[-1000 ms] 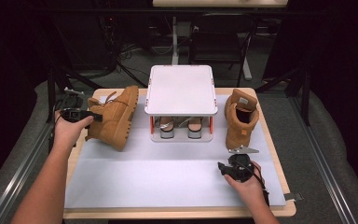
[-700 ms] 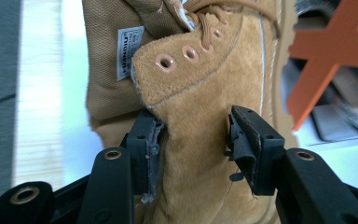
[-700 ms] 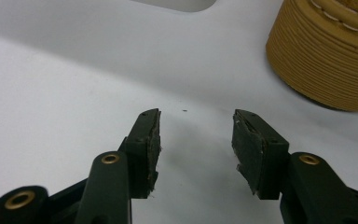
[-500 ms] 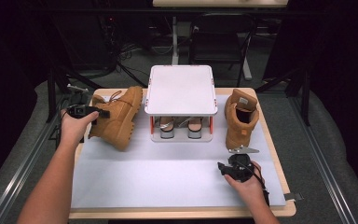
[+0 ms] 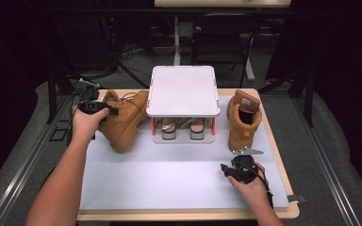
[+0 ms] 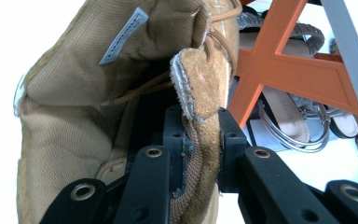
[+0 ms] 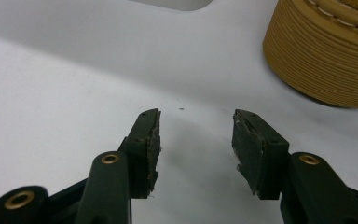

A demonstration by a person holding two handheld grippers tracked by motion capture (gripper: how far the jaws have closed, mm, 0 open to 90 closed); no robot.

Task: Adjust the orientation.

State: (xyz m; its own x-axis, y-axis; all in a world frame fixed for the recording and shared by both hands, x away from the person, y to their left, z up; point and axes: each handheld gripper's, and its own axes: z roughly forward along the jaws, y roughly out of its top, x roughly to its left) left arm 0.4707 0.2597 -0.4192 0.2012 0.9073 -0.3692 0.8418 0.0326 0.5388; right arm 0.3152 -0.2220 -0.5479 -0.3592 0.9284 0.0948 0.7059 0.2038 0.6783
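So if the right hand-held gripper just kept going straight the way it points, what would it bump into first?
Probably nothing soon: the right hand-held gripper, jaws open and holding nothing, points over bare white mat. The boot sits off to the side of its line. Farther ahead a white edge shows, though depth is hard to judge.

— What is sitting where on the table (image 5: 184, 188)?
— A rack (image 5: 183, 89) is standing at the back middle, sandals (image 5: 181, 127) lying under its top — one boot (image 5: 125, 120) leaning at its left, another boot (image 5: 242, 120) standing at its right.
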